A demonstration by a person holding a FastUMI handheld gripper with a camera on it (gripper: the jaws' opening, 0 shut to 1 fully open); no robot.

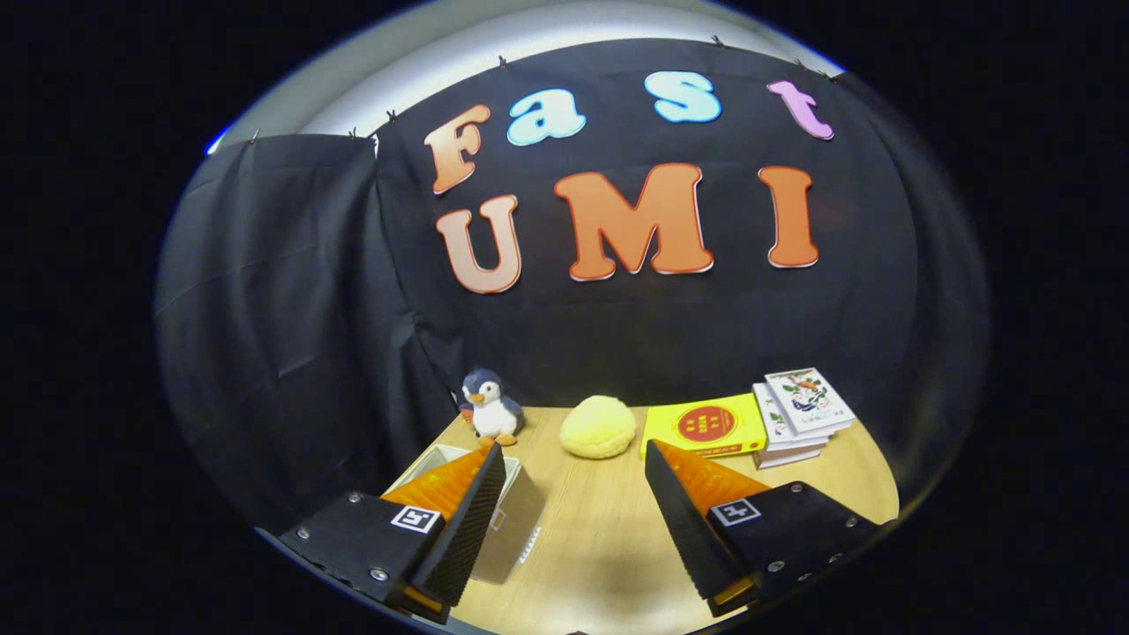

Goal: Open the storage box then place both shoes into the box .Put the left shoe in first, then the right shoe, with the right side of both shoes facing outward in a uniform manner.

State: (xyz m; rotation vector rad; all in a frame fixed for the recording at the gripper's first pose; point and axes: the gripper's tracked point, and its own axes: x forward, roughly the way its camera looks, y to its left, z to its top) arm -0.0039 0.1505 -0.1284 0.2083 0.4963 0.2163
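Note:
My gripper [573, 459] is open, its two fingers spread wide over the wooden table [609, 538] with nothing between them. A pale storage box [516, 529] sits on the table behind and beside the left finger [467, 520], which hides most of it; I see its white rim and one side wall. Whether its lid is on or off I cannot tell. The right finger [688, 511] hangs over bare table.
At the back of the table stand a small penguin plush [490, 407], a round yellow plush [598, 427], a yellow book [704, 426] and a stack of white books [801, 413]. Black cloth walls close the booth behind and to the left.

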